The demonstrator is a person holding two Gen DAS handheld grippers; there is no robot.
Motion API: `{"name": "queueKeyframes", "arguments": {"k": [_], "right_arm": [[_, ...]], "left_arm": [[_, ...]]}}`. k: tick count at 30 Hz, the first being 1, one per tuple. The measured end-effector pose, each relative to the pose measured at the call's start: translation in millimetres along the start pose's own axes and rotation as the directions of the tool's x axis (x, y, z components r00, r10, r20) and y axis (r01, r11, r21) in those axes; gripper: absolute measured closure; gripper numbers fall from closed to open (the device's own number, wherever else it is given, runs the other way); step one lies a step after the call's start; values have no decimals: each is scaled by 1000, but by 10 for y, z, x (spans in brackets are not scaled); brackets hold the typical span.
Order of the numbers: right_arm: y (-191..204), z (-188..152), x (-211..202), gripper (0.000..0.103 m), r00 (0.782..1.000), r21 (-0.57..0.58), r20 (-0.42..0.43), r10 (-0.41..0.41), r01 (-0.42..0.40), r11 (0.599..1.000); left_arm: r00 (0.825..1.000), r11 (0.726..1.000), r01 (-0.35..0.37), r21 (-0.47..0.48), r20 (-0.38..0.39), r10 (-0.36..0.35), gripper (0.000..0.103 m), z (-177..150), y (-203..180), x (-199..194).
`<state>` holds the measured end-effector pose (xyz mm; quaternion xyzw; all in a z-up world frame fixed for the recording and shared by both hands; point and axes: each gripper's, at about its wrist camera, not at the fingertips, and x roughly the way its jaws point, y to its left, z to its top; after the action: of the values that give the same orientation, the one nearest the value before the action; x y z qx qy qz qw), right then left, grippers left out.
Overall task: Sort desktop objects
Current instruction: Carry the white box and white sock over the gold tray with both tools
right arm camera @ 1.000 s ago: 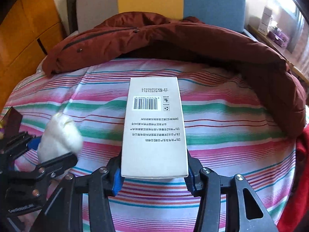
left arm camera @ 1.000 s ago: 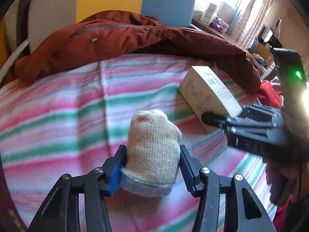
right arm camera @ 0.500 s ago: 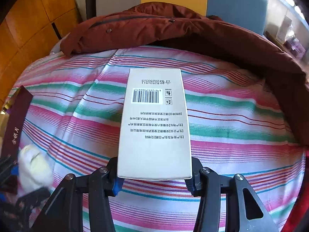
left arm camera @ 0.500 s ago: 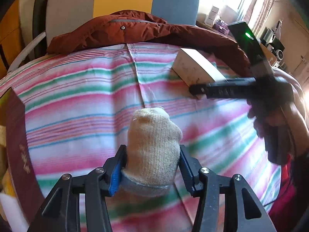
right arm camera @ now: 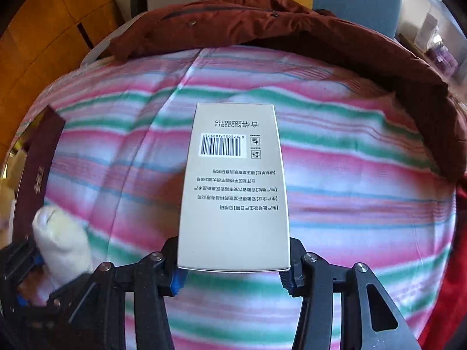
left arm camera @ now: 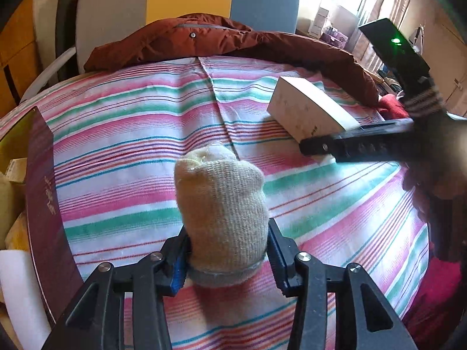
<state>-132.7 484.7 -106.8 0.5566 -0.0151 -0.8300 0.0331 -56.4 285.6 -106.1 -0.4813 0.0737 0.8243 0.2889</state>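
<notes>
Striped bedsheet [left arm camera: 140, 134]: soft, yielding ground, unreliable for standing anything upright. Dark red jacket [left arm camera: 233, 40] heaped along the far edge, well apart from both loads.

Maroon hardcover [left arm camera: 43, 204]: standing on edge at the left margin of the sheet, gilt lettering down the face, too blurred to read. Beyond it, what appears to be a bin holding pale packets; contents not identifiable.

White carton [right arm camera: 233, 192]: carried above the sheet, clamped by the right gripper [right arm camera: 233, 271] across the 2 long sides at the near end. Judged light and stiff, thin card liable to dent under hard pressure; smooth faces, so slip possible if tilted steeply. Best held as now, across the narrow width near one end. Printing seen upside down: barcode, several lines of Chinese text, 2 small symbols, and a code reading roughly R2551511 20250315. No brand name legible.

Rolled sock [left arm camera: 221, 204]: cream knit with a grey cuff, carried above the sheet near the hardcover, gripped at the cuff end by the left gripper [left arm camera: 227, 250]. Jaws just closing further, sock squeezed between the blue pads [left arm camera: 178, 268]. Judged very light, soft, compressible, not fragile; knit gives good friction. Firm pinch low on the roll advisable, as loose layers may unwind. No label visible.
</notes>
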Motion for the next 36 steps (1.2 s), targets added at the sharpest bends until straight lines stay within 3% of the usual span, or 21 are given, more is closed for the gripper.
{"name": "queueKeyframes", "arguments": {"k": [14, 24, 25, 27, 29, 35, 36], "right_arm": [[470, -595, -226, 52, 997, -27, -77, 15, -17, 999], [540, -999, -374, 52, 996, 42, -84, 35, -31, 999], [539, -1028, -385, 50, 996, 47, -82, 28, -24, 999], [529, -1071, -405, 30, 997, 65, -73, 28, -23, 998], [540, -1111, -481, 22, 999, 84, -47, 21, -17, 996], [608, -1012, -540, 21, 998, 83, 35, -55, 52, 995], [617, -1002, -533, 26, 997, 84, 42, -64, 60, 995]], "left_arm": [[1000, 996, -5, 86, 30, 2, 57, -303, -106, -198], [999, 989, 17, 147, 41, -23, 57, -512, -182, -303], [999, 989, 19, 150, 41, -26, 57, -526, -183, -310], [999, 988, 23, 150, 42, -30, 57, -539, -178, -317], [999, 989, 27, 146, 42, -34, 57, -541, -171, -319], [998, 988, 34, 151, 52, -43, 57, -584, -177, -376], [998, 987, 31, 155, 57, -40, 57, -593, -178, -393]]}}
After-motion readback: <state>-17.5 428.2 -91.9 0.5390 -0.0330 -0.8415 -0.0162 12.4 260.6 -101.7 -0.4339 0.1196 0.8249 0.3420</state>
